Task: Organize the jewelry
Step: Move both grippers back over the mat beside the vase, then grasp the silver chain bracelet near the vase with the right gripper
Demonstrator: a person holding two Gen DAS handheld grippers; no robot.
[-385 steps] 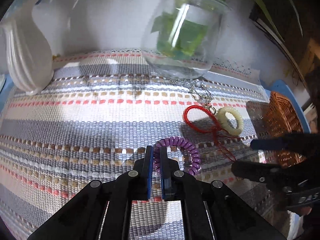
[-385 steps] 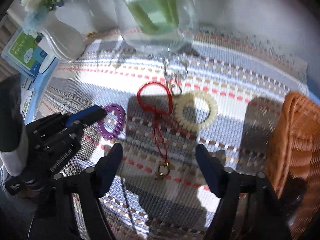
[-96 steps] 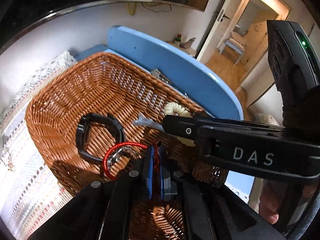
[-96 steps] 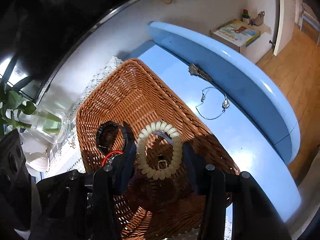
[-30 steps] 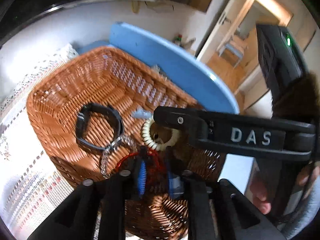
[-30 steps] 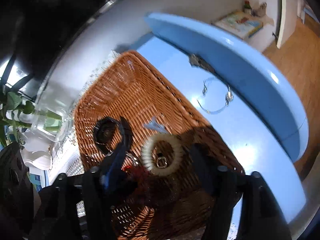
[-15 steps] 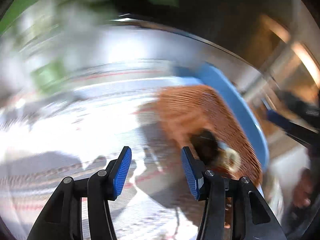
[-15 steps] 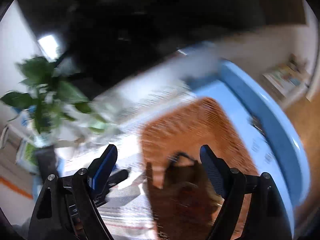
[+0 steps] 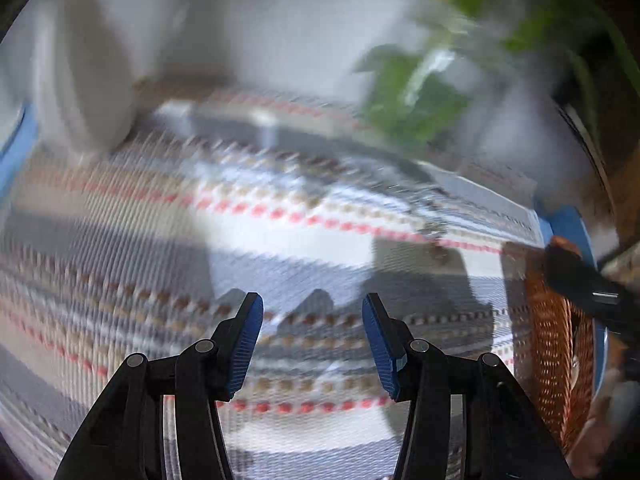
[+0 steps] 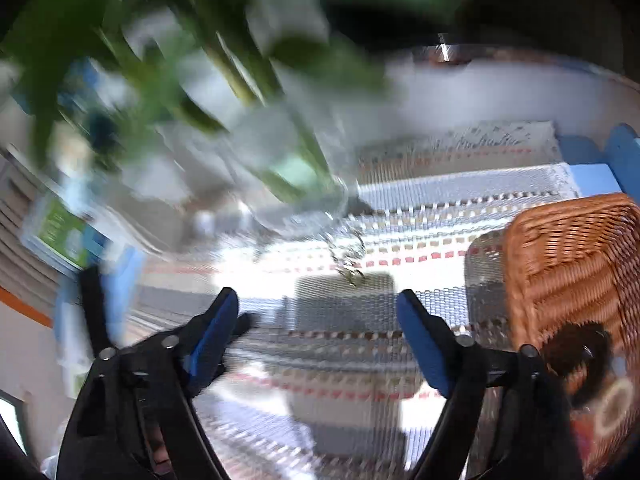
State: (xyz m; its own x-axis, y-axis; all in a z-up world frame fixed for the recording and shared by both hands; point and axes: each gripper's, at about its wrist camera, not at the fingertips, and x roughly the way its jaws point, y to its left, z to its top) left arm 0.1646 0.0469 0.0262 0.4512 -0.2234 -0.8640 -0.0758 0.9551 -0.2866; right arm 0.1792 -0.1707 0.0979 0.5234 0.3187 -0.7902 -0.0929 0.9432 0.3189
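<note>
Both views are motion-blurred. My left gripper (image 9: 312,344) is open and empty above the striped woven mat (image 9: 200,240). My right gripper (image 10: 318,344) is open and empty over the same mat (image 10: 340,344). A thin silver chain (image 10: 348,264) lies on the mat next to the glass vase (image 10: 296,184); it also shows in the left wrist view (image 9: 436,236). The wicker basket (image 10: 572,248) stands at the right, with a cream bead bracelet (image 10: 614,404) and a dark bracelet (image 10: 576,348) inside. The basket also shows in the left wrist view (image 9: 552,356).
The glass vase holds green plant stems. A white ceramic vase (image 9: 80,80) stands at the back left of the mat. The blue table edge (image 10: 592,176) runs behind the basket. The other gripper's dark finger (image 9: 580,284) reaches in at the right.
Both grippers let go of their jewelry in the basket, opened wide and swung left, away from the basket, to over the mat. The red cord and cream bracelet stayed in the basket.
</note>
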